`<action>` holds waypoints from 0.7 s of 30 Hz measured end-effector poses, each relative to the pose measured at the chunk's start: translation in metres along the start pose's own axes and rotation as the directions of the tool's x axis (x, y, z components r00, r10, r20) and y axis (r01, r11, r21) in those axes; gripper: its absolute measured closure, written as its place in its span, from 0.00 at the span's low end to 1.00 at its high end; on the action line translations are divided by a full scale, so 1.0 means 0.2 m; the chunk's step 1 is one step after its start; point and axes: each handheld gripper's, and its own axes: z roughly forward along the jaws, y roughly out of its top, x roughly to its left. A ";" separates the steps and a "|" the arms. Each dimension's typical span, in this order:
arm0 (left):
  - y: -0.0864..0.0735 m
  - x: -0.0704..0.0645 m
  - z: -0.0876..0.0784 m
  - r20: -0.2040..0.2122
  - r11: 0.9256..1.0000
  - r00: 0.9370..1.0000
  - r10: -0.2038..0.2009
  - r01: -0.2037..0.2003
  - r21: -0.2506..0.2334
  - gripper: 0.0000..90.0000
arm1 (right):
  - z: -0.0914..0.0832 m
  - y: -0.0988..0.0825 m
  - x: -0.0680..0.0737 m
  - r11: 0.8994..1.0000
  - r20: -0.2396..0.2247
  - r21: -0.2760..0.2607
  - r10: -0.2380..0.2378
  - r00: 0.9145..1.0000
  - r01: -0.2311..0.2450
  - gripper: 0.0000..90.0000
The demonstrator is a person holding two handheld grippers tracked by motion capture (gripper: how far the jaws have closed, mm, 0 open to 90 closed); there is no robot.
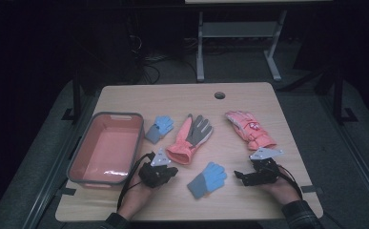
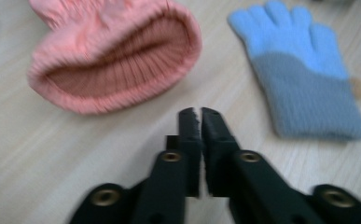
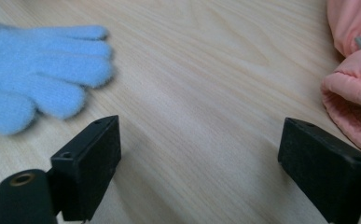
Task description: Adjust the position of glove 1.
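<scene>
My left gripper [image 1: 172, 171] rests low at the table's front left, its jaws shut with nothing between them [image 2: 200, 115]. Just beyond its tips lies the ribbed cuff of a pink and grey glove [image 2: 117, 60] [image 1: 190, 138]. A blue and grey knit glove [image 1: 207, 179] [image 2: 304, 70] lies between the two grippers. My right gripper [image 1: 238, 177] points left toward that glove's blue fingers [image 3: 43, 74], and its jaws stand wide open over bare wood [image 3: 201, 135]. A padded pink glove [image 1: 249, 128] [image 3: 355, 70] lies beside the right gripper.
A pink bin with a grey rim [image 1: 139, 138] stands at the left of the wooden table [image 1: 249, 95]. A second small blue glove [image 1: 159, 128] lies next to the bin. A cable hole [image 1: 220, 95] sits near the far edge. Table legs and cables stand beyond.
</scene>
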 end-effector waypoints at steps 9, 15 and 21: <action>0.09 0.05 0.05 -0.042 0.999 0.999 -0.027 0.026 -0.019 0.99 | 0.00 0.00 0.00 1.000 -0.003 0.002 0.000 1.000 0.000 0.12; 0.14 0.05 0.14 -0.020 1.000 1.000 -0.015 0.014 -0.009 0.99 | 0.00 0.00 0.00 1.000 -0.006 0.004 0.000 1.000 0.000 0.12; 0.22 0.02 0.23 0.006 1.000 1.000 0.015 -0.015 -0.009 0.99 | 0.00 0.00 0.00 1.000 -0.006 0.003 -0.003 1.000 0.003 0.12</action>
